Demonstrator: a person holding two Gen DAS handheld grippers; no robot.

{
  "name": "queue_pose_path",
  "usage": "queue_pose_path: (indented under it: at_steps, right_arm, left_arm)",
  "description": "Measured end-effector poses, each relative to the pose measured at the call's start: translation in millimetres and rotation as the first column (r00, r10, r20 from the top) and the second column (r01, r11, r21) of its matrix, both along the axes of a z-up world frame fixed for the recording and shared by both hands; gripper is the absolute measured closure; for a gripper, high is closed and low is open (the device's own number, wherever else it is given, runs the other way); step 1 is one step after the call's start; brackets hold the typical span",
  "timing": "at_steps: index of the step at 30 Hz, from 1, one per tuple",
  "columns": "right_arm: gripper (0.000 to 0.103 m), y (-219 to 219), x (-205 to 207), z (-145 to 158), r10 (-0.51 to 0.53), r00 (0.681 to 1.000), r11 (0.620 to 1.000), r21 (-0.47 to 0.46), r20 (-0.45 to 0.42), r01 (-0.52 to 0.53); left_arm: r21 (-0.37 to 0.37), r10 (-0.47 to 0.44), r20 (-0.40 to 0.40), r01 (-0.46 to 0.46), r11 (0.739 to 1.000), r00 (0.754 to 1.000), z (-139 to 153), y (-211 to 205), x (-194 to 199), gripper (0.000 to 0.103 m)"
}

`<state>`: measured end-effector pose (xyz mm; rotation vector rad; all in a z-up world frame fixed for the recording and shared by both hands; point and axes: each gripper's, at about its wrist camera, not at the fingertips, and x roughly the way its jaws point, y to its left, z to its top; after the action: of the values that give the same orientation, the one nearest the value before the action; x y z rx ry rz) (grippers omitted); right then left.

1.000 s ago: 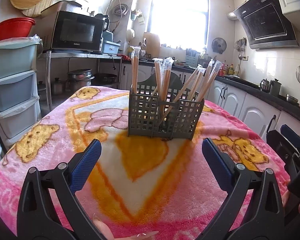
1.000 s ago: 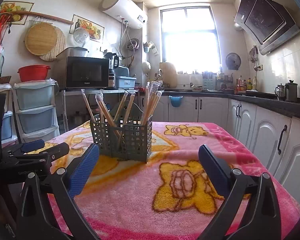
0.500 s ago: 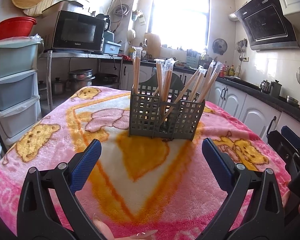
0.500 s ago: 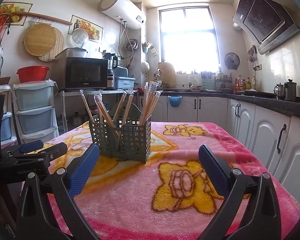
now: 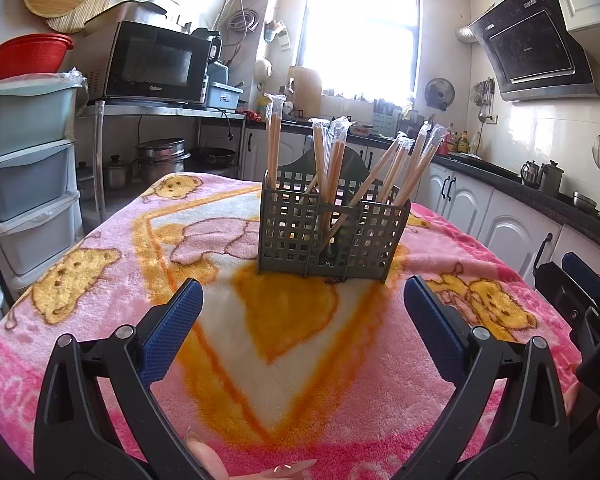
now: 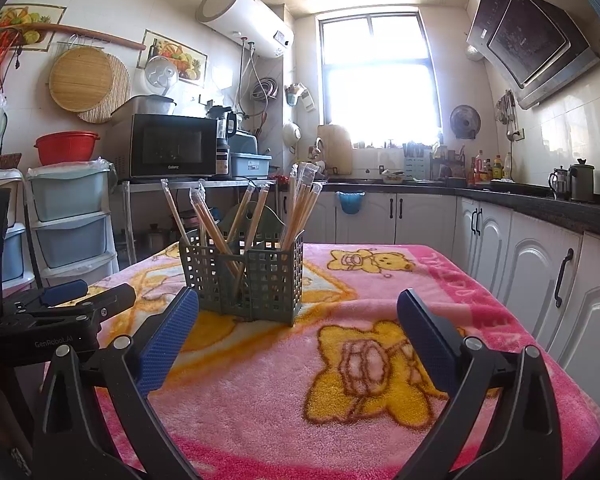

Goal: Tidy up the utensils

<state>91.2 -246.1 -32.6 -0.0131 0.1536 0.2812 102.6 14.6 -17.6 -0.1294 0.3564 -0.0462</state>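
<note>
A grey-green mesh utensil holder [image 5: 332,236] stands upright on the pink cartoon blanket [image 5: 100,272], with several plastic-wrapped wooden chopsticks [image 5: 328,160] leaning in its compartments. It also shows in the right wrist view [image 6: 244,276], with its chopsticks [image 6: 300,204]. My left gripper [image 5: 302,312] is open and empty, a short way in front of the holder. My right gripper [image 6: 298,320] is open and empty, in front and to the right of the holder. The right gripper shows at the left wrist view's right edge [image 5: 580,304]; the left gripper shows at the right wrist view's left edge [image 6: 60,308].
The blanket covers a table [image 6: 380,360]. Stacked plastic drawers [image 5: 24,168] and a microwave [image 5: 156,64] on a metal shelf stand at the left. White cabinets under a dark counter [image 6: 520,248] run along the right. A window [image 6: 376,80] is behind.
The left wrist view has tilted slightly, so the holder sits a little higher and nearer. The right wrist view has barely shifted. Both grippers stay open and empty.
</note>
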Motion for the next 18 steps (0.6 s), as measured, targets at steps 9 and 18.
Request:
queue_pose_path:
  at_steps: [9, 18]
  right_arm:
    - [0.006, 1.3, 0.1, -0.1, 0.001, 1.0, 1.0, 0.0, 0.001, -0.001]
    - [0.006, 1.1, 0.1, -0.6, -0.002, 1.0, 1.0, 0.0, 0.0, 0.002]
  left_arm:
    - [-0.001, 0.0, 0.002, 0.0, 1.0, 1.0, -0.1, 0.1, -0.1, 0.01]
    - [0.008, 0.02, -0.013, -0.02, 1.0, 1.0, -2.2, 0.8, 1.9, 0.01]
